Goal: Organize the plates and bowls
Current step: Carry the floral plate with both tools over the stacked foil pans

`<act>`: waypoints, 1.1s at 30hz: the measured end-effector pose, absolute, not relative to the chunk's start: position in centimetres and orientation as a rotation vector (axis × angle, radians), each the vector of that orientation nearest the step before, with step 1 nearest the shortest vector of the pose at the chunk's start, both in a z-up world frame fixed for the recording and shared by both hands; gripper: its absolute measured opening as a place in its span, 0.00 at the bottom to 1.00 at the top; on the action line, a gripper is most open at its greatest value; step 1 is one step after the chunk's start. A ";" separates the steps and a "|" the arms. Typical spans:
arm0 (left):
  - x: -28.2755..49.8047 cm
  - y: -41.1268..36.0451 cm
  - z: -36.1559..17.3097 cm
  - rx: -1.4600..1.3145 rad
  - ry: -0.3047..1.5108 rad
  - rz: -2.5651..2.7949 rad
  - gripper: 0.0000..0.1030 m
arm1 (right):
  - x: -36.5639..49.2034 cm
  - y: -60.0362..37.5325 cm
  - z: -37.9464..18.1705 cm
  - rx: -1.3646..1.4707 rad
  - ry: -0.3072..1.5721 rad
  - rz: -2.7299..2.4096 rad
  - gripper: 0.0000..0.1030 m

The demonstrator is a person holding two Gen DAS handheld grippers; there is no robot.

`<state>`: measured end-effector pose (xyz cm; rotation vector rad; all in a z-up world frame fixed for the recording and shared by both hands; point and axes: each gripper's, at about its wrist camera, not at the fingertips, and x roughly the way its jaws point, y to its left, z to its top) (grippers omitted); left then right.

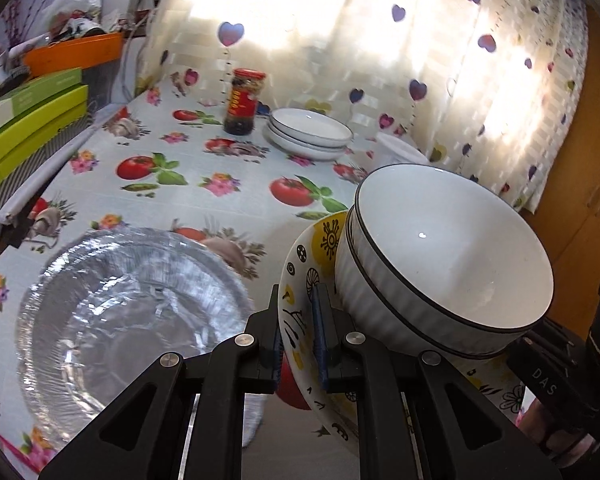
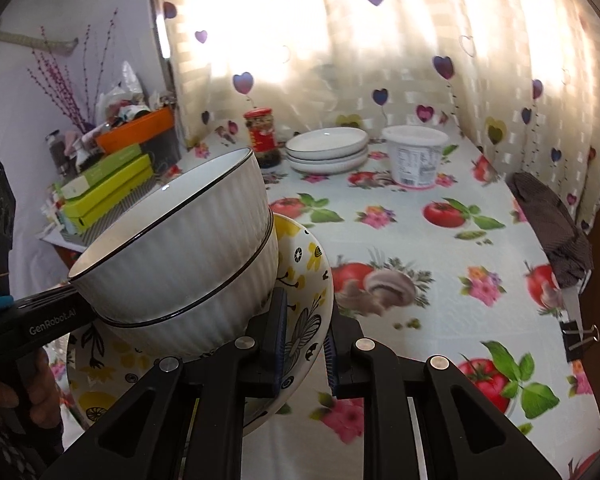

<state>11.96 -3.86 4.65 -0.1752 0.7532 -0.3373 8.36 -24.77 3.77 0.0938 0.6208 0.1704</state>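
Glossy ribbed ceramic white bowls [image 1: 444,264], glazed patterned plate [image 1: 300,320], crinkled shiny foil pan [image 1: 132,320], smooth printed plastic tablecloth [image 2: 420,248], matt black gripper fingers [image 2: 276,320]

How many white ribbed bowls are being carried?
2, nested: the upper bowl sits inside the lower bowl, both resting in the patterned yellow dish. More could hide inside.

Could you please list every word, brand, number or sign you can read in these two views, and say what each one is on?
"GenRobot.AI": on the black left gripper body, seen from the right wrist.
"DAS": on the black right gripper body, seen from the left wrist.
Red jar label: too blurred to read.
White tub printed panel: too small to read.
Green boxes: print too small to read.
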 end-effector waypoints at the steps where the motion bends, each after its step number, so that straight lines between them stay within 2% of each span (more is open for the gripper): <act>1: 11.9 -3.5 4.8 -0.172 0.750 -0.327 0.11 | 8.6 -24.4 3.8 0.090 0.622 0.179 0.15; 18: 11.8 4.0 6.4 -0.203 0.714 -0.145 0.11 | 11.8 -17.0 5.5 0.067 0.615 0.346 0.15; 33: 10.8 9.3 5.2 -0.235 0.729 -0.030 0.11 | 13.2 -11.7 4.0 0.046 0.658 0.456 0.15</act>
